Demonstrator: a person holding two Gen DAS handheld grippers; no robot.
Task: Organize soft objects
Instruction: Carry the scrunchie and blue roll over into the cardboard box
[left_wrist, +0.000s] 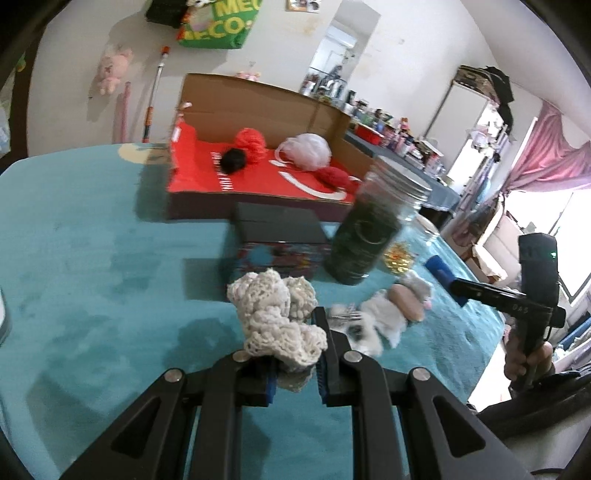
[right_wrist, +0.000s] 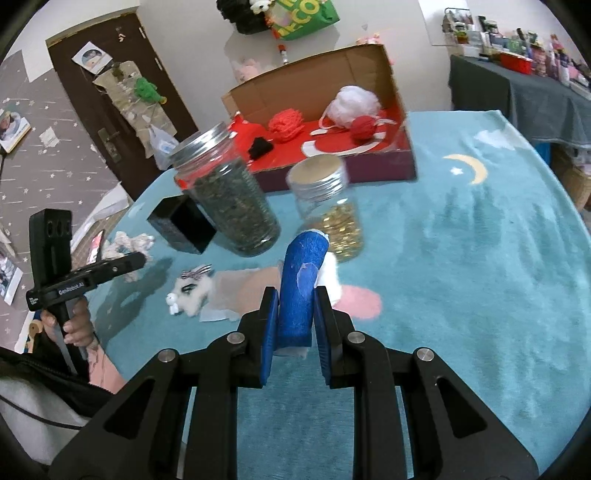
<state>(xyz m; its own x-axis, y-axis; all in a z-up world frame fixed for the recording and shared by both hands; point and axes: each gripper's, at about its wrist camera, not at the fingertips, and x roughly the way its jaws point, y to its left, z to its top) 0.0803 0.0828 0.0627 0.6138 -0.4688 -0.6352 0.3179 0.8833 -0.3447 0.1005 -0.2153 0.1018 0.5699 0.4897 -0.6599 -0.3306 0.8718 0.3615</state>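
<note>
The left hand-held gripper (left_wrist: 295, 354) is clamped on a cream crocheted bundle (left_wrist: 277, 317), lifted clear of the teal cover on the tabletop (left_wrist: 92, 258); the right hand-held gripper (right_wrist: 295, 325) is closed on a blue roll (right_wrist: 299, 284), carried upright with its white end poking out below; both look raised for carrying, I'd judge, toward the open cardboard box (right_wrist: 332, 74) at the far edge, where a white pouf (right_wrist: 354, 101), red yarn ball (right_wrist: 364, 127) and orange pouf (right_wrist: 286, 123) already lie; between stand a jar of dark leaves (right_wrist: 232, 206), a jar of gold bits (right_wrist: 332, 206) and a black box (right_wrist: 181, 225), which need skirting; a small fluffy toy (right_wrist: 192, 291) still waits near the front edge.
</note>
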